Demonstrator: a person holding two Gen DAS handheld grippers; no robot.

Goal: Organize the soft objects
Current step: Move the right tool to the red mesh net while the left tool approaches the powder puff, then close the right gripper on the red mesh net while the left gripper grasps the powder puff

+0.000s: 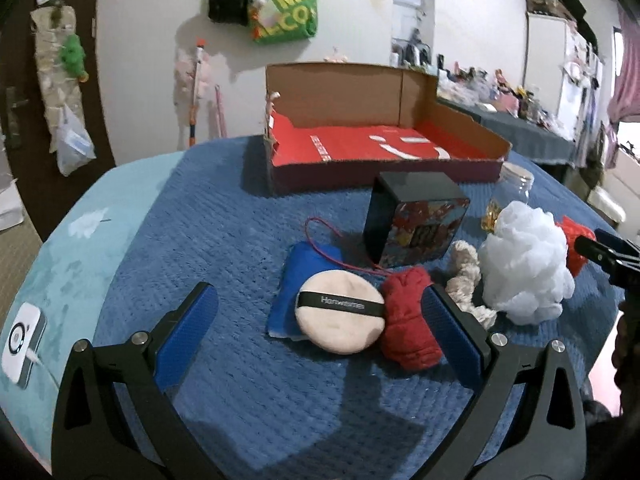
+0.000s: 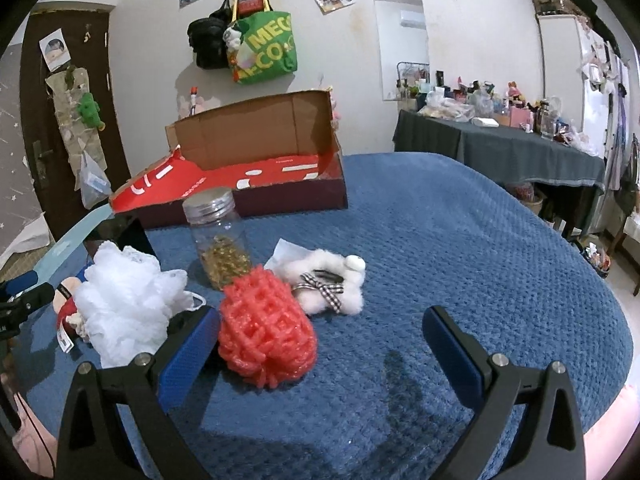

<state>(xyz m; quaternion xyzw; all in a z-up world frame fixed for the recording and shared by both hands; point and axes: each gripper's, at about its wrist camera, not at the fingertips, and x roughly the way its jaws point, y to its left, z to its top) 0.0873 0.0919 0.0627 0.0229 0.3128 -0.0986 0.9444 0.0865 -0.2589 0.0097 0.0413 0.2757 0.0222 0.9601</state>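
Blue blanket (image 1: 224,216) under both claws. Open box (image 1: 384,136) far ahead of left claw (image 1: 320,320), empty. White pouf (image 1: 524,264) right of left claw, beside rope toy (image 1: 466,276). Red net ball (image 2: 266,336) just inside right claw (image 2: 320,344), touching its left finger. Round puff (image 1: 340,312) and red cloth (image 1: 410,320) between left claw's fingers. Both claws spread wide, gripping nothing.

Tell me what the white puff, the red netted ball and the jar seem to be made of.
White puff: looks like gathered nylon mesh, frilly and slightly translucent, probably a bath pouf. Red netted ball: seemingly foam or plastic netting, with open lattice holes and a glossy sheen. Jar: clear plastic or glass, with a ribbed silver lid, likely metal.
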